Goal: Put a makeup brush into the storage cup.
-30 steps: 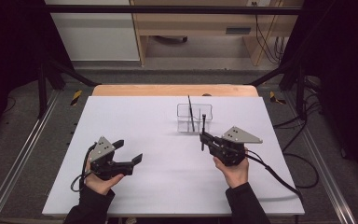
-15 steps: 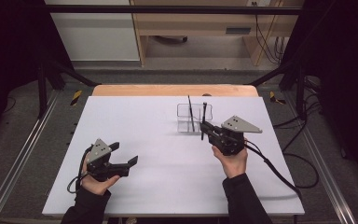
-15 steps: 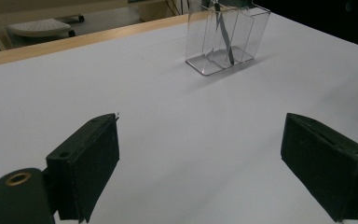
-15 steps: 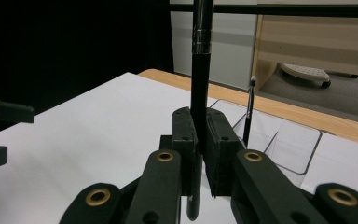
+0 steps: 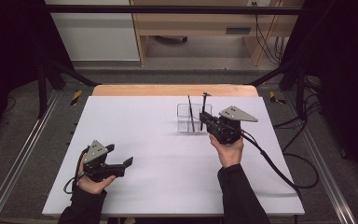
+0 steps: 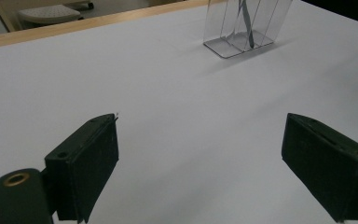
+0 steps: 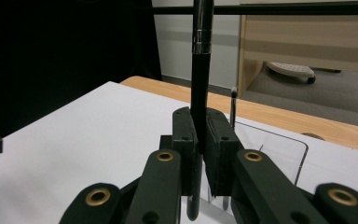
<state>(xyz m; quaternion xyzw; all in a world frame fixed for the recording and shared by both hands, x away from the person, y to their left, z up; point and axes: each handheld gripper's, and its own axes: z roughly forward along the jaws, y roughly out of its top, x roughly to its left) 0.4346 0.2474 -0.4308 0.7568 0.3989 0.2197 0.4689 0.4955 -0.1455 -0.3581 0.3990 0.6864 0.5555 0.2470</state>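
Observation:
A clear divided holder [image 5: 185, 122] stands on the white table right of centre, with a thin black stick [image 5: 190, 112] leaning in it. My right gripper [image 5: 205, 119] is at the holder's right side, shut on a second black stick [image 5: 204, 103] that it holds upright. In the right gripper view this stick [image 7: 200, 70] has a silver band and is clamped between the pads, with the holder [image 7: 279, 149] just behind. My left gripper [image 5: 120, 155] rests near the front left, open with nothing in it. In the left gripper view [image 6: 204, 140] the jaws stand wide apart and the holder [image 6: 242, 28] is far ahead.
The white board [image 5: 149, 140] covers a wooden table whose far edge [image 5: 168, 90] shows behind the holder. A cable [image 5: 270, 163] trails from the right gripper across the board's right side. Black frame rails run along both sides.
The right hand has carried its stick away from the person and a little up, closing on the holder. The left hand has drifted slightly left and toward the near edge.

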